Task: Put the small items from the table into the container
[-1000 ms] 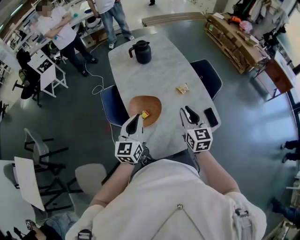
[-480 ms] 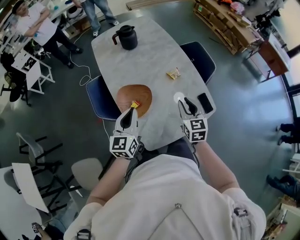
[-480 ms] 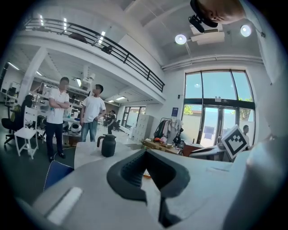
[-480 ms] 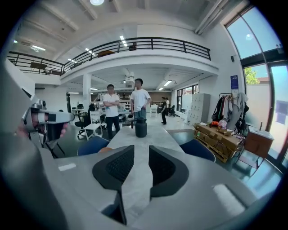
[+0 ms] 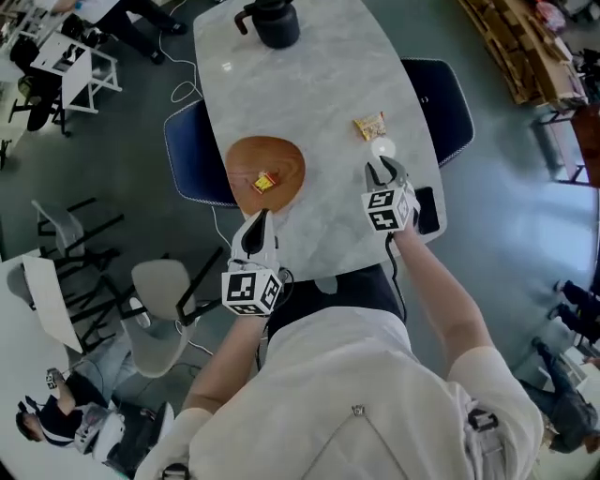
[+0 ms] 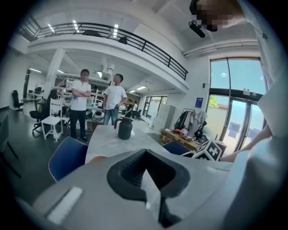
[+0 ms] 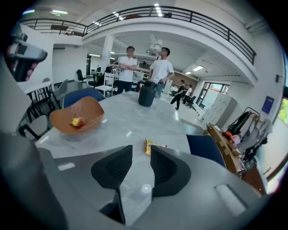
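Toward the right edge of the table (image 5: 319, 84), about halfway along it, the snack packet (image 5: 368, 125) lies flat on the marble. My right claw (image 5: 380, 169) hangs just short of it on the near side, tipped down at it. Its jaws are opening with only bare table between them, and the packet shows just past the tips. My left claw (image 5: 258, 223) is clenched on nothing at the near left edge, just beside the wooden bowl (image 5: 239, 155). That bowl sits against the left edge and already holds one small wrapped piece (image 5: 264, 181).

The packet looks light, thin and crinkly. I expect it to skate on the polished stone if I nudge it, and to crumple rather than resist a squeeze. I would come down low with one jaw on either side of its narrow middle and pinch gently.

Between packet and bowl the marble lies open, so the carry across should meet nothing. The right edge is close to the packet, so a push outward could send it off toward the blue chair (image 5: 441, 84). A black phone (image 5: 427, 208) lies at the near right corner beside my right wrist. The jug (image 5: 277, 23) stands well apart at the far end. A bright spot (image 5: 382, 148) lies just ahead of my right claw, and I take it for glare.
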